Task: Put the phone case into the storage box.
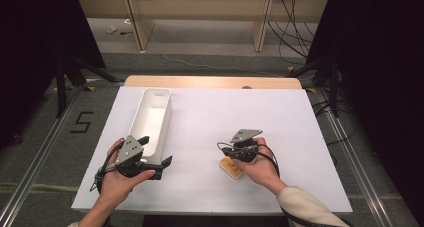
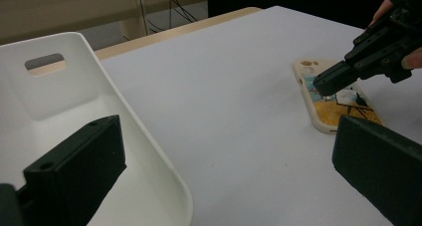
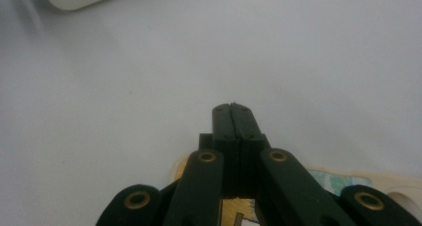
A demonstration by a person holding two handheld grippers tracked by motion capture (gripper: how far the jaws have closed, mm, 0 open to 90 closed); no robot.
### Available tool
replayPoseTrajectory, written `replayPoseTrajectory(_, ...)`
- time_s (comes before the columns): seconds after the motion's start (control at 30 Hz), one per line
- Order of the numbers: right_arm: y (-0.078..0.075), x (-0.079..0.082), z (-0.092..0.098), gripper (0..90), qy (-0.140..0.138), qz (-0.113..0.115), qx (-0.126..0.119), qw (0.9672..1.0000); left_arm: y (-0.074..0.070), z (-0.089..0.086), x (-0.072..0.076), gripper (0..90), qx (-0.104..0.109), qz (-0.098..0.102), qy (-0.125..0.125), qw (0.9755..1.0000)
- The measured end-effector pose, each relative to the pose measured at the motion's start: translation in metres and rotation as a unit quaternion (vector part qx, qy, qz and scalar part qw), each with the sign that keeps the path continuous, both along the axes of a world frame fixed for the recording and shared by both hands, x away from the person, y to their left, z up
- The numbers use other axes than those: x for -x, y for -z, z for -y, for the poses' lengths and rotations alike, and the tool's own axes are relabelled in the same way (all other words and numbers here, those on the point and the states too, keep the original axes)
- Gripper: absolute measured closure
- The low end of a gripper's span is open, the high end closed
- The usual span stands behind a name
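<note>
Tongs status: right tongs (image 3: 233, 108) were seen pressed together with nothing between the jaws, tip held low over the phone case (image 2: 338, 104), at its camera-hole end; contact could not be told. Phone case was laid flat on the white bench (image 1: 210, 117), near the front edge, right of centre, well apart from the white bin (image 1: 152, 119). Left tongs (image 1: 159, 156) were spread wide, straddling the near end wall of the bin, one jaw inside, one outside; no pinch on the wall was seen. Bin was stood lengthwise at the left side of the bench.
</note>
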State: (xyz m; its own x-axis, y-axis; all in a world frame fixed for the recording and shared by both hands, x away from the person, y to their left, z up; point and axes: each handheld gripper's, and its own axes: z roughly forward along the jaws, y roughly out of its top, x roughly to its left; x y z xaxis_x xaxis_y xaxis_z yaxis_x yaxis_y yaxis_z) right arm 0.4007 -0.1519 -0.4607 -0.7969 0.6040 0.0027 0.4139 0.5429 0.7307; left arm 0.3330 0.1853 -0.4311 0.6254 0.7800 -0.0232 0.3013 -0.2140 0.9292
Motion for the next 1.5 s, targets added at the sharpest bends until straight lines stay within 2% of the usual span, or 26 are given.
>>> replayPoseTrajectory(0.5, 0.011, -0.004, -0.020, 90.0, -0.010, -0.016, 0.022, 0.9996, 0.000, 0.000, 0.000, 0.0, 0.000, 0.000, 0.000, 1.0000)
replayPoseTrajectory(1.5, 0.019, -0.007, -0.024, 90.0, -0.012, -0.038, 0.041, 0.9983, 0.000, 0.000, 0.000, 0.0, 0.000, 0.001, 0.001, 1.0000)
